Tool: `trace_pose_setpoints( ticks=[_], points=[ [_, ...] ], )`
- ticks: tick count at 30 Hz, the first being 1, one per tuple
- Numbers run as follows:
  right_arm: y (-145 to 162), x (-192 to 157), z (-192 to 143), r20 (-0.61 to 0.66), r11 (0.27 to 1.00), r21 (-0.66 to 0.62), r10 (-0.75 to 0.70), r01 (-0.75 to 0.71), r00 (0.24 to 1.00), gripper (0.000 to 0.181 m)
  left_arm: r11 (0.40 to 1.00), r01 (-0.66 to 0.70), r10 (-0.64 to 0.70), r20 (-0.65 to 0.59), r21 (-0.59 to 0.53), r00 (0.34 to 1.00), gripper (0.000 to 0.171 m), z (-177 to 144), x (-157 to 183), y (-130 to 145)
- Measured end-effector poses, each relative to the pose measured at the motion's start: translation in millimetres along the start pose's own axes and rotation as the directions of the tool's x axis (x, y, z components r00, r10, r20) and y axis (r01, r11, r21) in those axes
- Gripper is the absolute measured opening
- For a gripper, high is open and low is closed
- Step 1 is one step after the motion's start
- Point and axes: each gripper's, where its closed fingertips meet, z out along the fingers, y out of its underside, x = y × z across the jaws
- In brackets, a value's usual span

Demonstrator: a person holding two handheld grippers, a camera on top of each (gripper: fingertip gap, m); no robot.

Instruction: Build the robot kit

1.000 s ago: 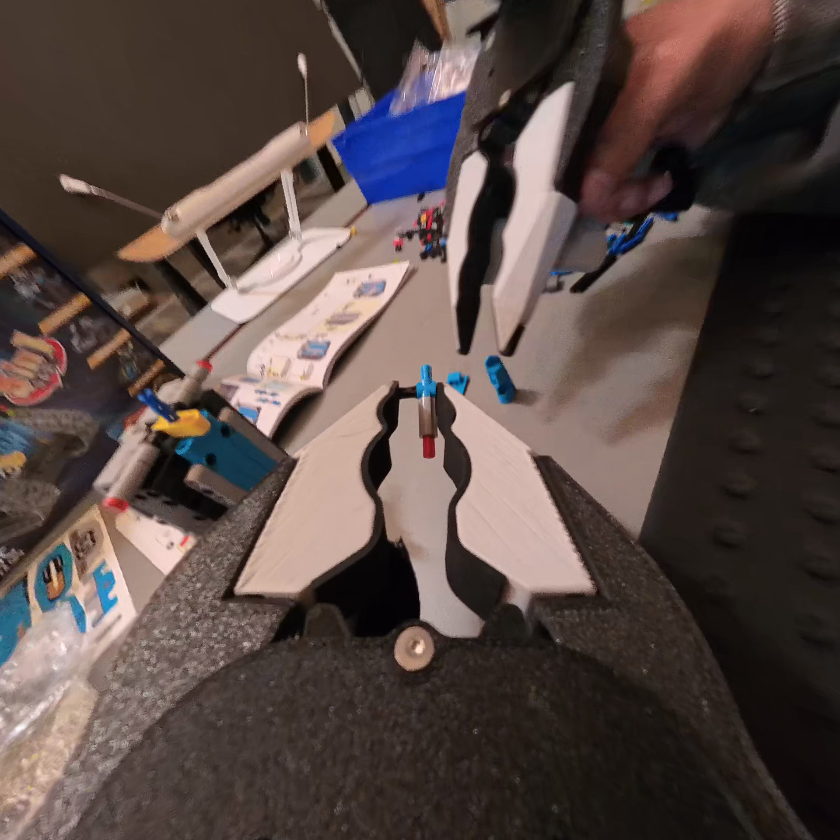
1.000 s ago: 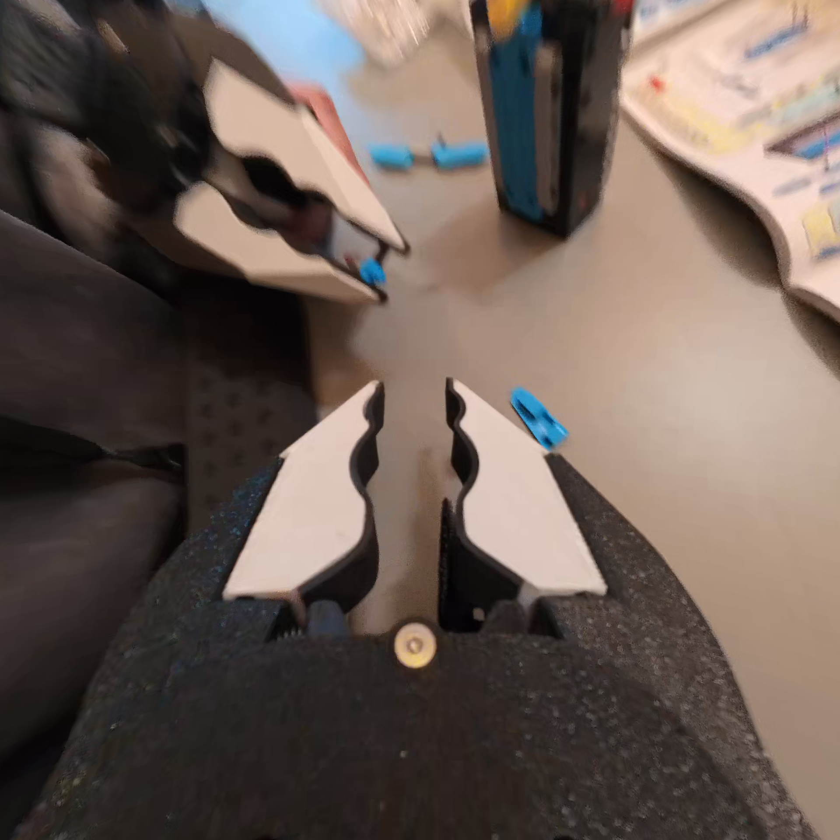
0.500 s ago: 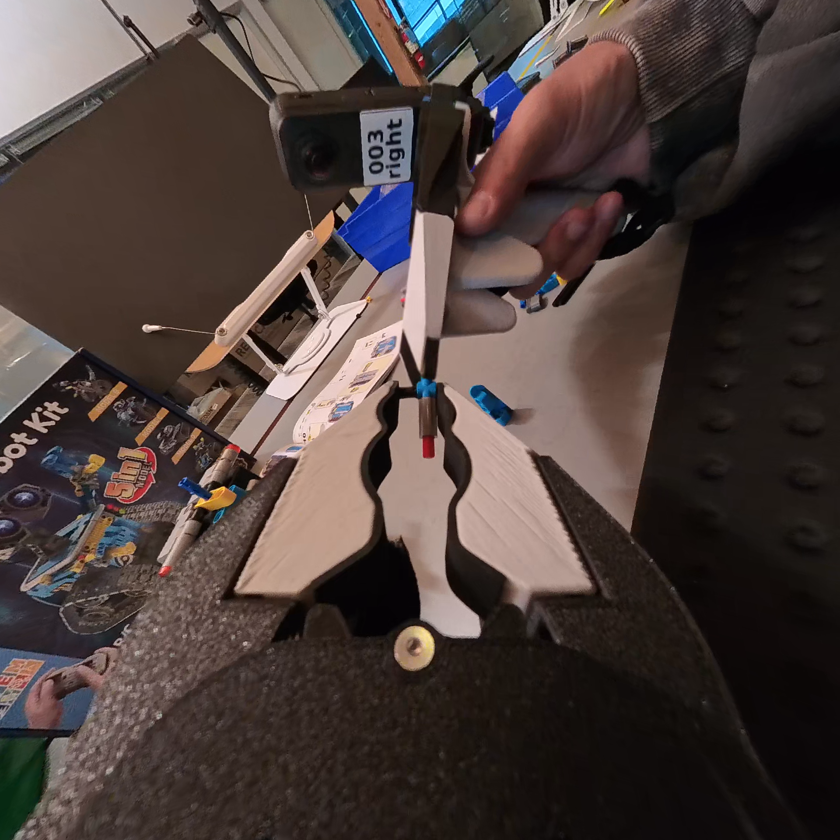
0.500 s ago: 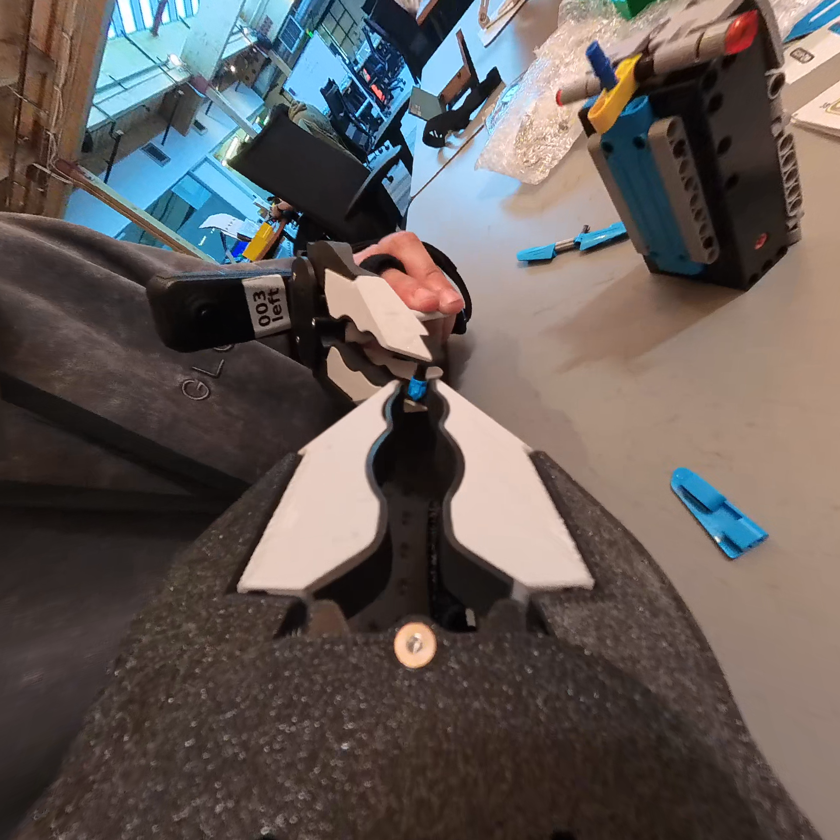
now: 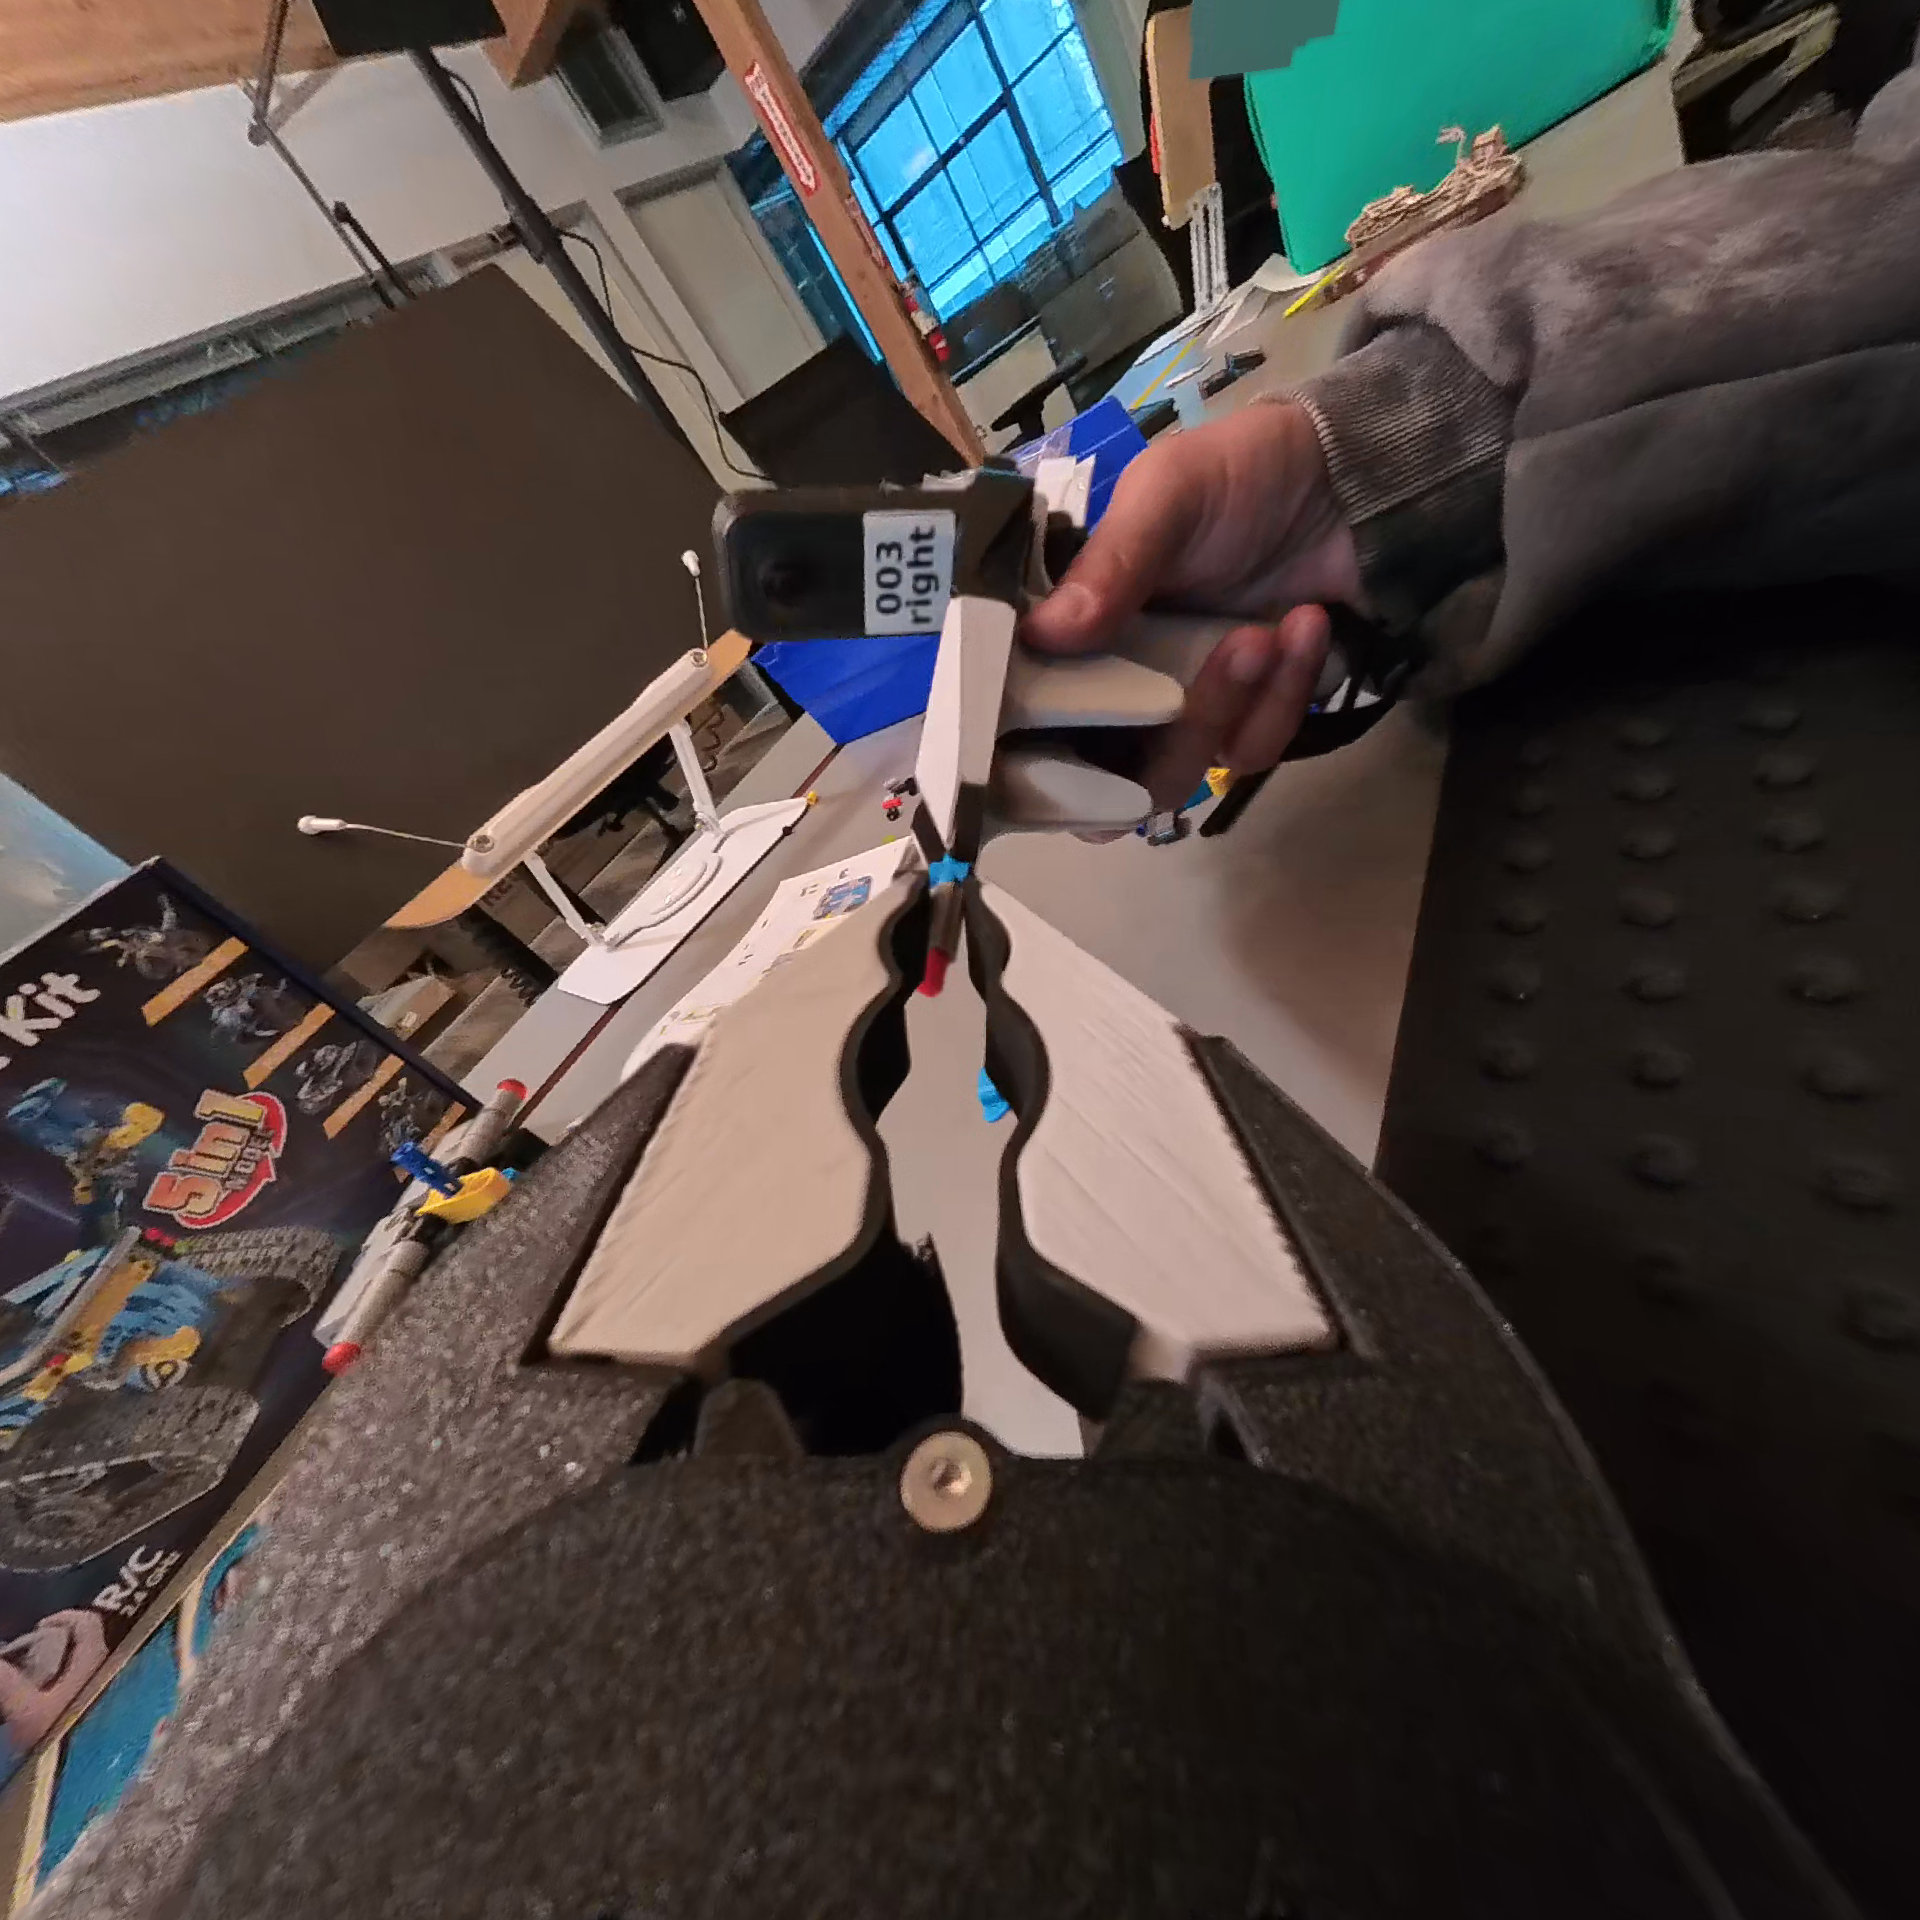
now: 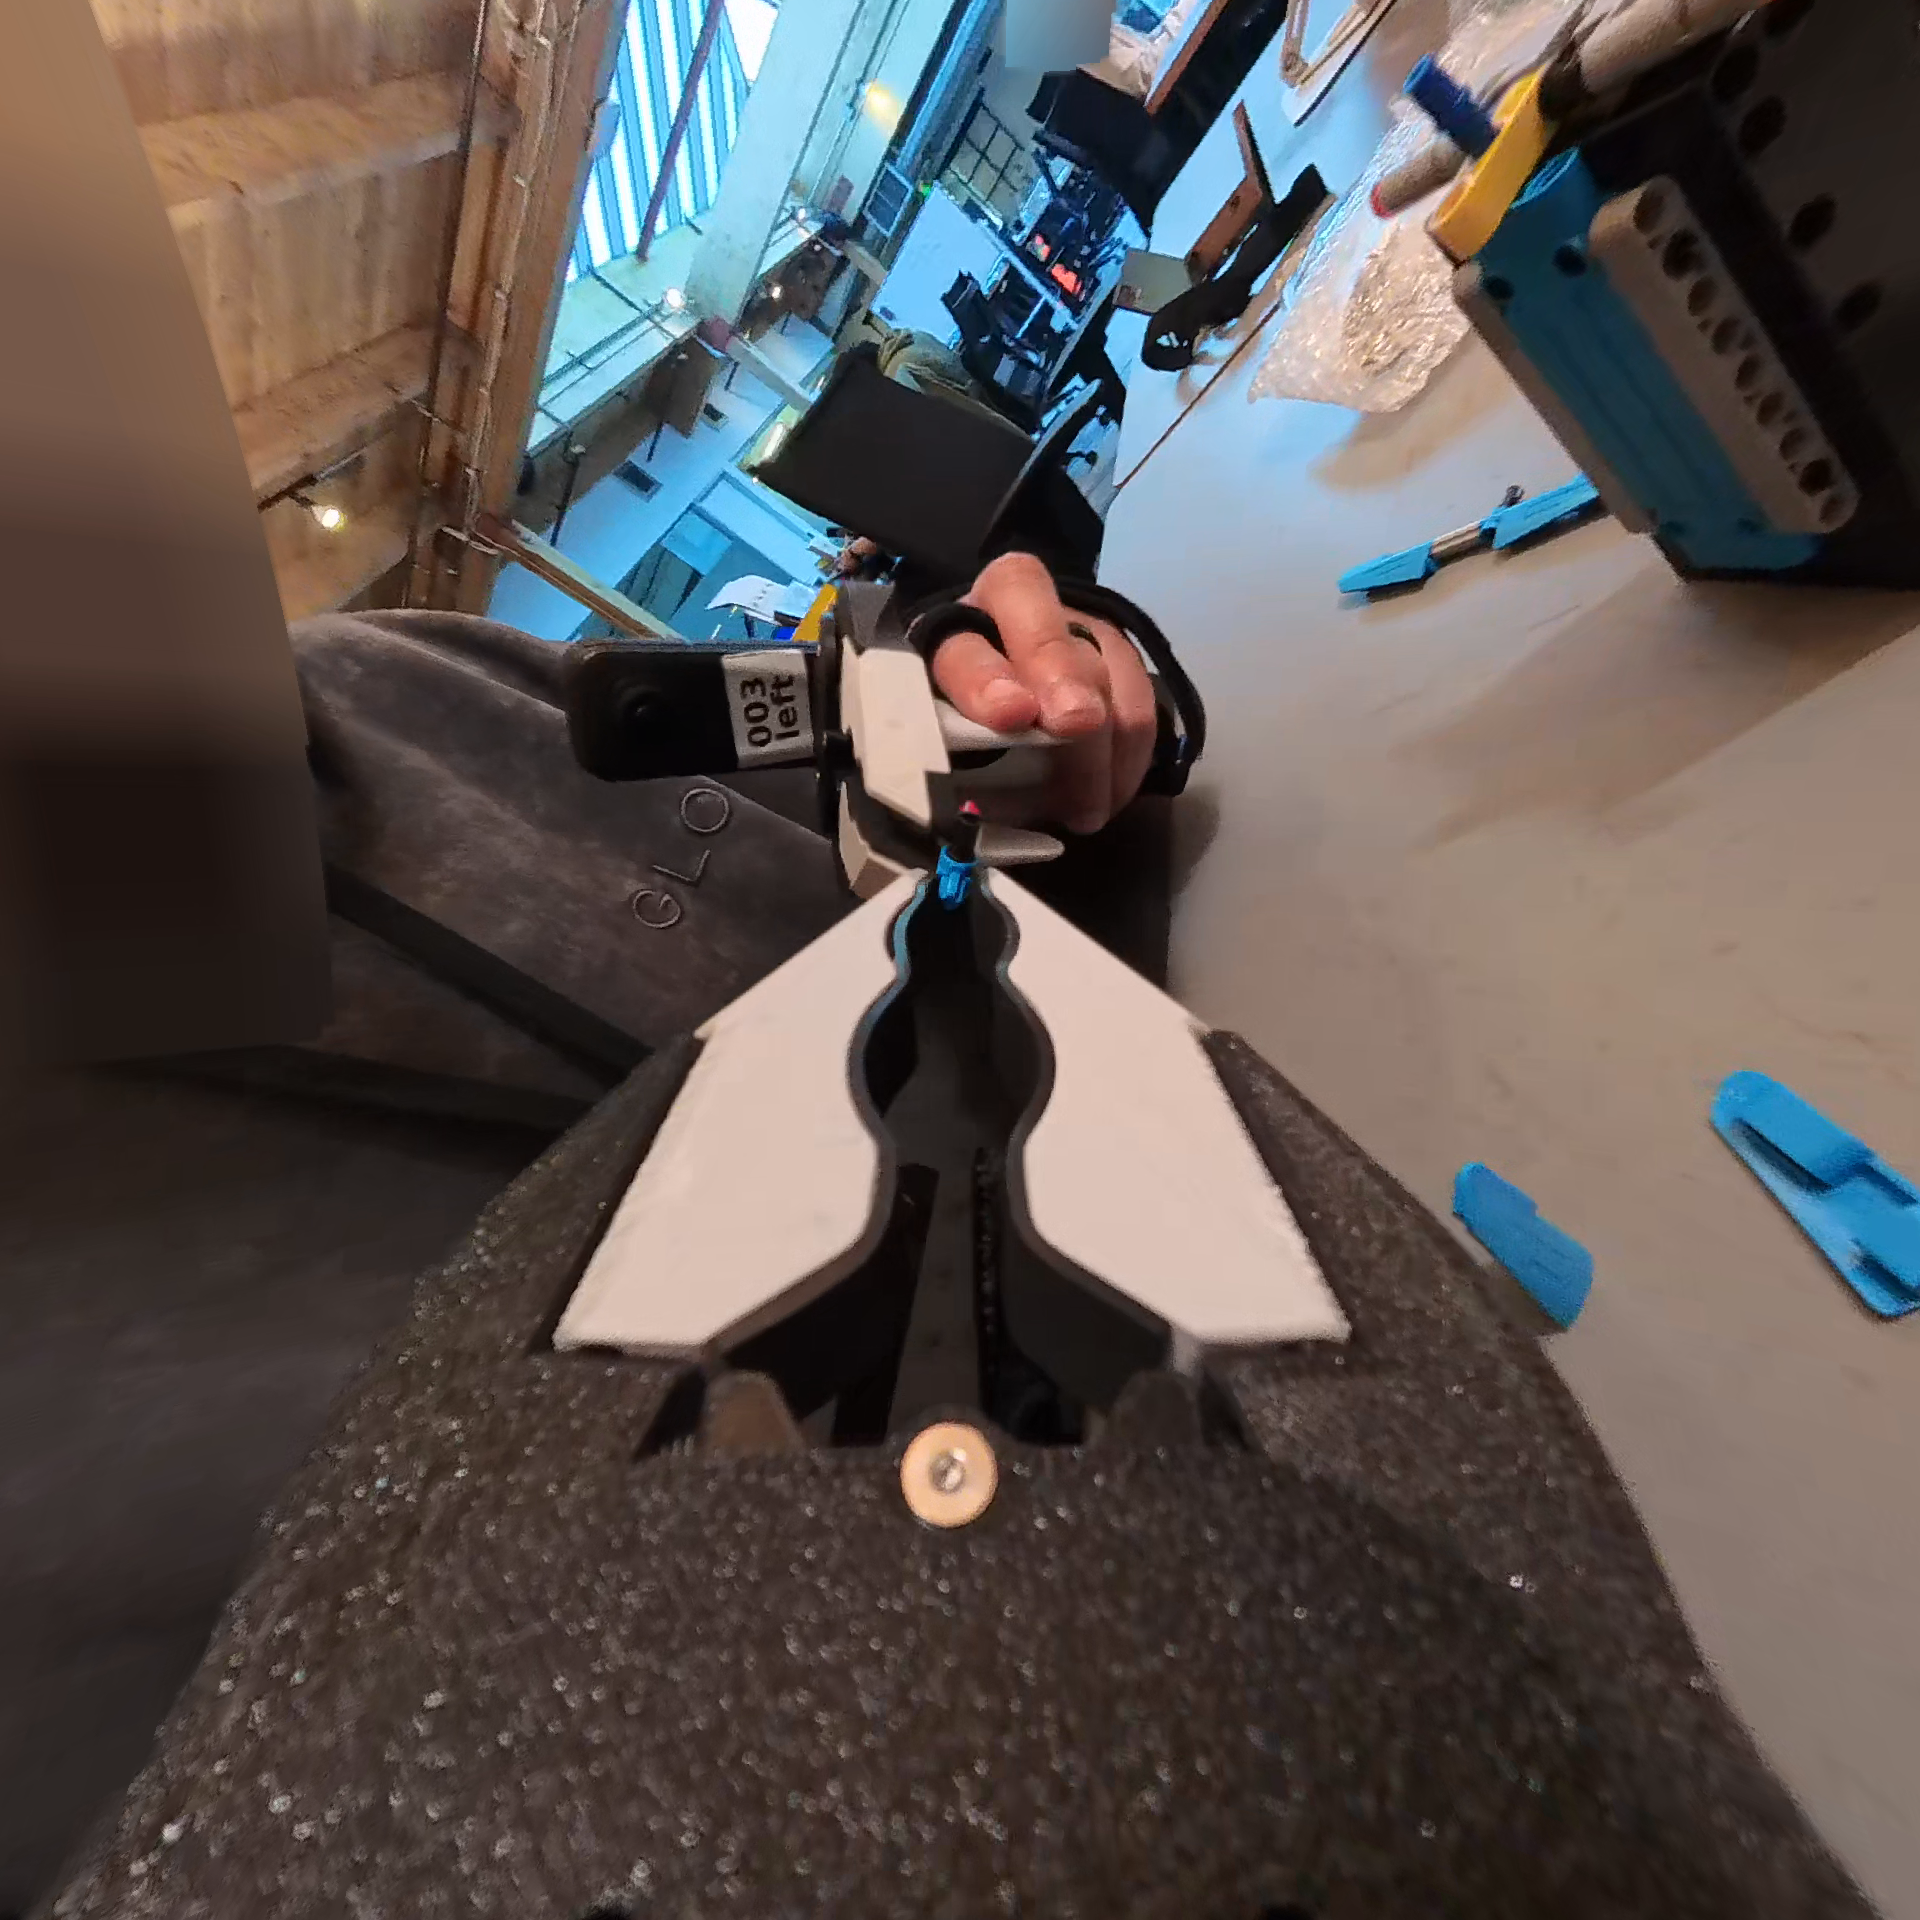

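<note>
My left gripper (image 5: 940,902) is shut on a short grey pin (image 5: 941,930) with a red end, which carries a small blue connector (image 5: 948,869) at its far tip. My right gripper (image 5: 951,840) comes down from above, tip to tip with the left, and its fingers are closed on the blue connector. In the right wrist view my right gripper (image 6: 951,885) pinches the blue connector (image 6: 951,881), and the left gripper (image 6: 951,831) faces it with the pin's red end (image 6: 969,808) showing behind. Both are held above the grey table (image 6: 1455,831).
A blue, grey and black block assembly (image 6: 1683,343) stands on the table, with two loose blue pieces (image 6: 1829,1184) nearby. A kit box (image 5: 156,1195), an open booklet (image 5: 790,935), a white lamp stand (image 5: 623,758), a blue bin (image 5: 862,675) and a black studded mat (image 5: 1662,1039) surround the work area.
My right gripper was open and apart a second ago; it swung to the left gripper's tip and closed on the blue connector. Both grippers tilted upward.
</note>
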Motion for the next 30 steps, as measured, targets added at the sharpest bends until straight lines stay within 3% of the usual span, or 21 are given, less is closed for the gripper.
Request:
trace_pose_setpoints(
  ticks=[12,22,24,25,26,27,30],
  points=[
    [7,-17,3,0.154,0.998,-0.036,0.062,-0.057,0.986,0.006,0.971,0.216,-0.199,-0.146,0.106,0.969,0.015,-9,5,-17],
    [9,-15,5,0.165,0.996,-0.042,0.089,-0.083,0.982,0.006,0.979,0.187,-0.173,-0.158,0.078,0.972,0.006,-7,9,-12],
    [5,-10,3,0.117,0.998,-0.021,0.061,-0.059,0.991,0.007,0.984,0.170,-0.161,-0.140,0.051,0.977,0.006,-5,7,-7],
    [-2,-10,-3,0.091,1.000,0.004,0.025,-0.026,0.996,0.016,0.986,0.163,-0.156,-0.128,0.042,0.979,0.006,-4,5,-6],
    [-10,-4,-13,0.017,0.999,0.036,-0.024,0.023,1.000,0.028,0.988,0.155,-0.151,-0.101,0.026,0.983,0.006,-4,1,-2],
    [-16,7,-24,-0.112,0.993,0.042,-0.102,0.107,0.988,0.028,0.989,0.148,-0.148,-0.085,0.001,0.985,0.006,-3,-2,3],
    [-5,49,-53,-0.470,0.937,-0.185,-0.349,0.296,0.811,0.029,0.987,0.130,-0.135,-0.050,-0.091,0.990,0.006,2,-7,21]
  ],
)
